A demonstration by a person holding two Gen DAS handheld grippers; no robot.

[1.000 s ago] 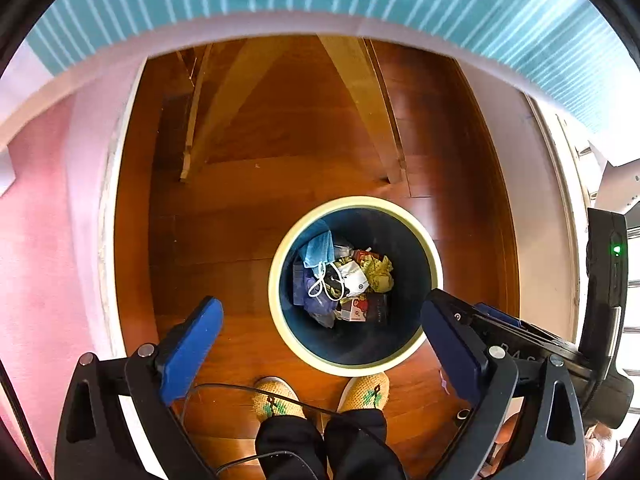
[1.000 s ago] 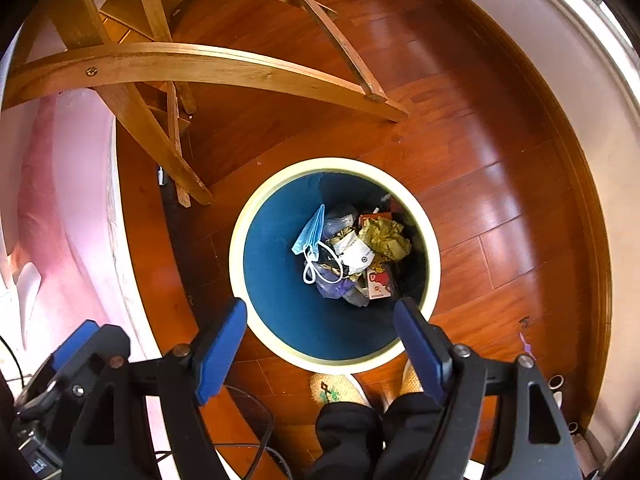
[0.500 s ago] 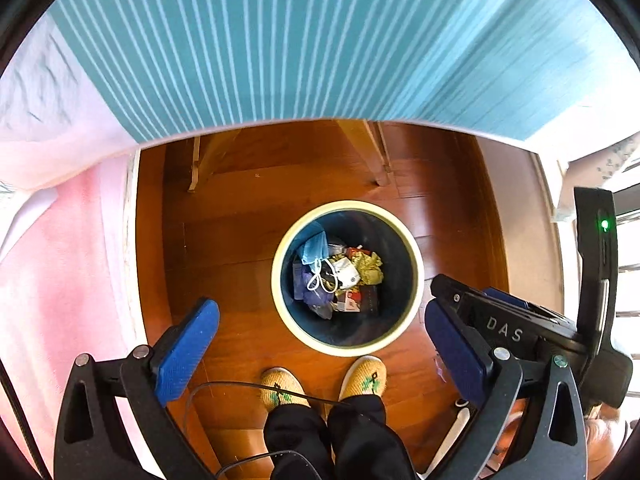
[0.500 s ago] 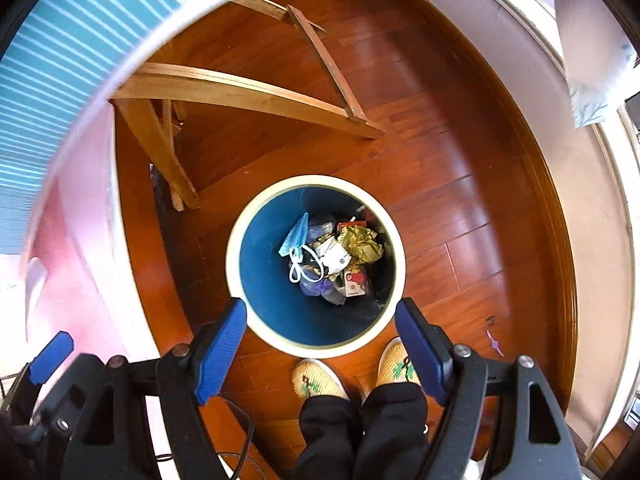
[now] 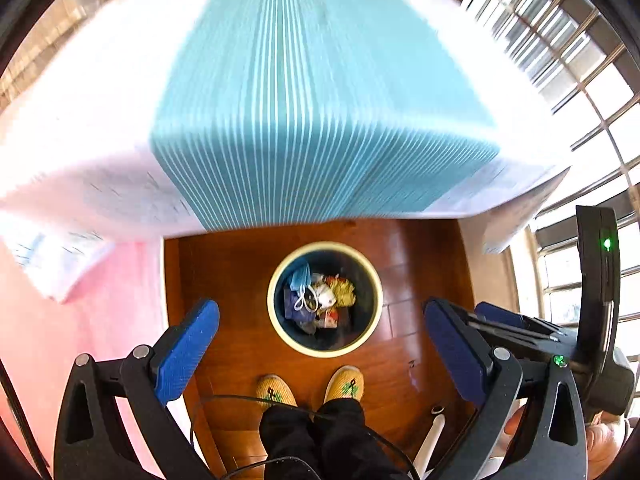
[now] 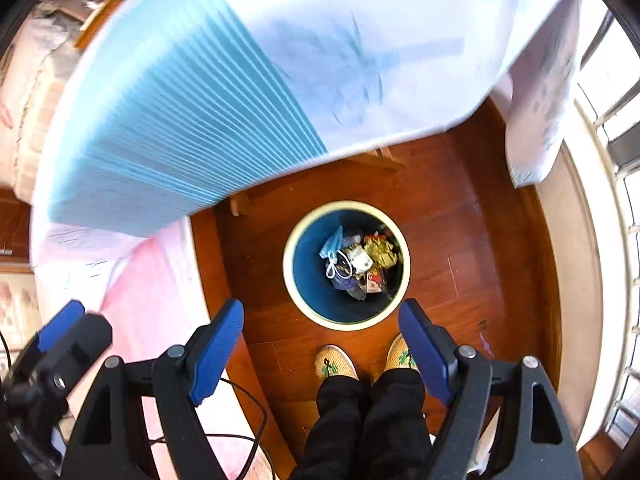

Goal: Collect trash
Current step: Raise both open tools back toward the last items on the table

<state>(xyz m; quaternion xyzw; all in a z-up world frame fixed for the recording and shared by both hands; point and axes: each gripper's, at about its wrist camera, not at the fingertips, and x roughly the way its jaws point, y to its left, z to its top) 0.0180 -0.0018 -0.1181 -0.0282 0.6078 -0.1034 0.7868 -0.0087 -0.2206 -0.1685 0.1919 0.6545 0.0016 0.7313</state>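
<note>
A round blue bin with a cream rim (image 5: 276, 322) (image 6: 290, 276) stands on the wooden floor far below both grippers. It holds trash (image 5: 320, 300) (image 6: 356, 264): a blue face mask, a white piece, yellow crumpled wrap and small packets. My left gripper (image 5: 320, 350) is open and empty, high above the bin. My right gripper (image 6: 322, 344) is open and empty too, also high above it. The right gripper's body shows at the right of the left wrist view (image 5: 520, 332).
A table with a blue-and-white striped cloth (image 5: 320, 100) (image 6: 180, 120) fills the upper half of both views. A pink cloth (image 5: 60, 320) (image 6: 152, 300) hangs at the left. The person's feet in yellow slippers (image 5: 312, 388) (image 6: 360, 360) stand by the bin. Windows lie at the right.
Both grippers have risen well above the bin, which looks smaller now. The striped tabletop has come into view and covers the wooden table legs. Both grippers stay open.
</note>
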